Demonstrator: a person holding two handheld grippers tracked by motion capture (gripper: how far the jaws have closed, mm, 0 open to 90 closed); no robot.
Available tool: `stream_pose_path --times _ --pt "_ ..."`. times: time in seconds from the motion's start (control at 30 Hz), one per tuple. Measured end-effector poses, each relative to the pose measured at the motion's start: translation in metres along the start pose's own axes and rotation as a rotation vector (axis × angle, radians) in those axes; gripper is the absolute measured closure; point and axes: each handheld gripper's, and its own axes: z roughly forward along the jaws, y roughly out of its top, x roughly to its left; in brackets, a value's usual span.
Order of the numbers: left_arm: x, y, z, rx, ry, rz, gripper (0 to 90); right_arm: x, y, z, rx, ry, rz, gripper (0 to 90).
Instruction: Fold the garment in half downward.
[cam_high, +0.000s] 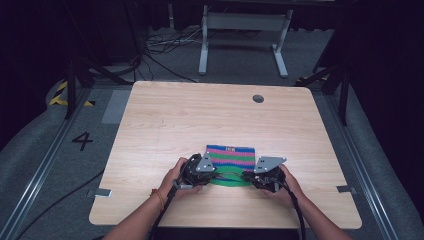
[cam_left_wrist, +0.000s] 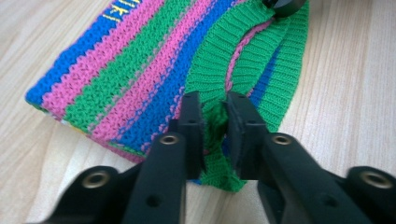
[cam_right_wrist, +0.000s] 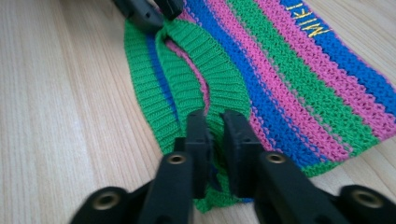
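At the near edge of the table (cam_high: 150, 210) we find both forearms entering, each hand holding a gripper over the front centre of the surface. The left gripper (cam_left_wrist: 214, 114) has its jaws closed on the green ribbed band (cam_left_wrist: 243, 51) of a striped knitted piece (cam_left_wrist: 116, 79), with a fold of the rib pinched between them. The right gripper (cam_right_wrist: 214, 123) is likewise clamped on the same green band (cam_right_wrist: 205, 70), at its other end. In the high view the left gripper (cam_high: 216, 175) and the right gripper (cam_high: 245, 176) sit close together, with the band bowed between them.

The knitted piece (cam_high: 231, 156) lies flat on the table just beyond the grippers, in the near half and roughly midway between the left and right edges; it carries blue, pink and green stripes and a small yellow lettered mark (cam_right_wrist: 314, 24) near its far edge (not legible in the high view). Farther off, near the far right corner, sits a round grey cable port (cam_high: 258, 98).

We judge the step in hand to be taking hold of the ribbed opening at two points. The next move calls for both grips to remain firm while the hands draw the band apart or lift it, evenly, so the rib does not slip from either pair of jaws.
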Motion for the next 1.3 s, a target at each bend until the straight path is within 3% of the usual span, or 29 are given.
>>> stream_pose_path --times 0.23,0.3,0.47,0.53,0.63,0.7,0.8,0.97,1.13,1.2,1.3 --pt "-0.009 0.009 -0.012 -0.008 0.023 0.071 85.4 0.000 0.004 -0.013 -0.042 0.009 -0.001 87.7" --pt "-0.012 0.009 -0.013 -0.002 0.009 0.084 85.4 0.002 0.005 -0.016 -0.042 0.021 -0.004 87.6" --pt "-0.020 0.002 -0.007 0.075 -0.005 0.120 81.6 0.009 -0.001 -0.014 0.005 0.033 -0.025 85.0" --pt "-0.020 -0.001 -0.004 0.072 -0.014 0.108 79.3 0.009 -0.006 -0.009 0.029 0.038 -0.023 83.8" --pt "-0.018 -0.003 -0.002 0.060 -0.023 0.095 78.3 0.007 -0.010 -0.006 0.011 0.044 -0.013 83.6" --pt "-0.015 -0.004 -0.001 0.045 -0.028 0.082 78.3 0.008 -0.011 -0.005 0.004 0.015 -0.025 83.7" --pt "-0.012 -0.003 -0.001 0.046 -0.033 0.077 78.2 0.007 -0.011 -0.004 -0.002 0.008 -0.027 83.6" --pt "-0.010 -0.003 -0.006 0.048 -0.053 0.073 70.0 0.004 -0.010 -0.004 -0.005 0.013 -0.014 80.0" --pt "-0.002 -0.001 -0.026 0.012 -0.009 0.057 62.2 0.008 -0.004 -0.010 -0.003 0.002 -0.041 75.6" --pt "0.005 0.000 -0.035 0.031 0.035 0.086 59.6 0.007 -0.003 -0.012 0.003 -0.011 -0.059 74.5" --pt "0.018 -0.005 -0.050 0.024 0.078 0.040 55.2 0.006 -0.003 -0.016 0.008 -0.022 -0.070 72.4"
